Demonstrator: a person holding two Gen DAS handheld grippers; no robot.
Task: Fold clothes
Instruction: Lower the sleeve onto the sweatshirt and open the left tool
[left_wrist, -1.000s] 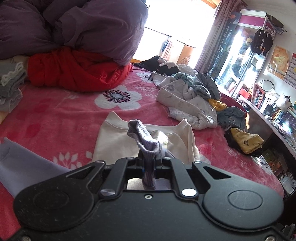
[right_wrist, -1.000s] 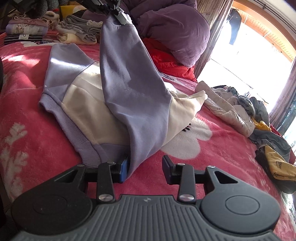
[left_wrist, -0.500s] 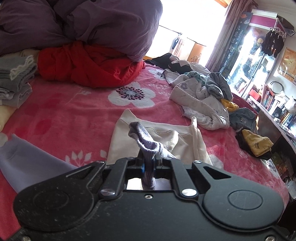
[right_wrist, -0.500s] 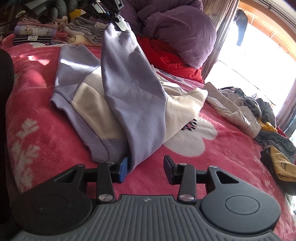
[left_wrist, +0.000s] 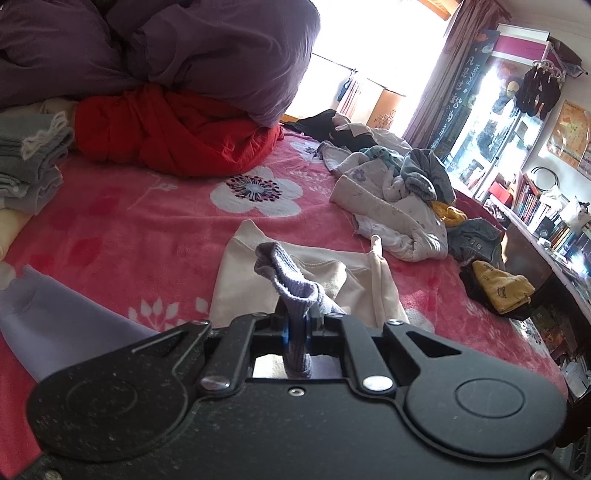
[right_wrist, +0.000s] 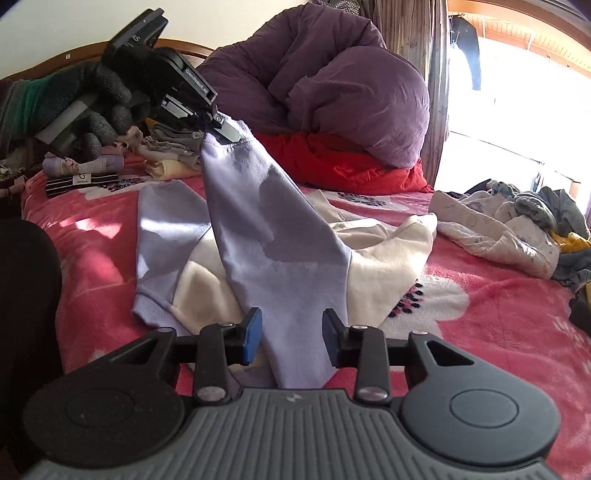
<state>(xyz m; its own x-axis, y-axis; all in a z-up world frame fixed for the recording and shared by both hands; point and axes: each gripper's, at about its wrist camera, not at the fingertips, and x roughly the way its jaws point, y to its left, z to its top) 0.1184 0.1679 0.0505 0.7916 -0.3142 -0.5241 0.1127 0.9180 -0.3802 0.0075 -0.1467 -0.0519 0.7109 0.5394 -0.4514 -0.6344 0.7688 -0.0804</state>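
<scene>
A lilac and cream sweatshirt (right_wrist: 384, 258) lies on the pink flowered bed. My left gripper (left_wrist: 298, 325) is shut on the ribbed lilac cuff (left_wrist: 291, 284) of one sleeve. In the right wrist view that gripper (right_wrist: 221, 127) holds the lilac sleeve (right_wrist: 273, 236) stretched up and to the left. My right gripper (right_wrist: 291, 338) is open, its fingers on either side of the lower part of that sleeve, not closed on it. The cream body (left_wrist: 332, 280) shows beyond the left gripper.
A purple duvet (right_wrist: 332, 85) sits on a red blanket (right_wrist: 351, 162) at the head of the bed. Folded clothes (right_wrist: 85, 173) are stacked at the back left. A heap of unfolded clothes (left_wrist: 399, 199) lies on the right, with shelves (left_wrist: 546, 214) beyond the bed edge.
My left gripper has lifted the sleeve cuff higher and further left. My right gripper has moved so the sleeve now runs between its open fingers.
</scene>
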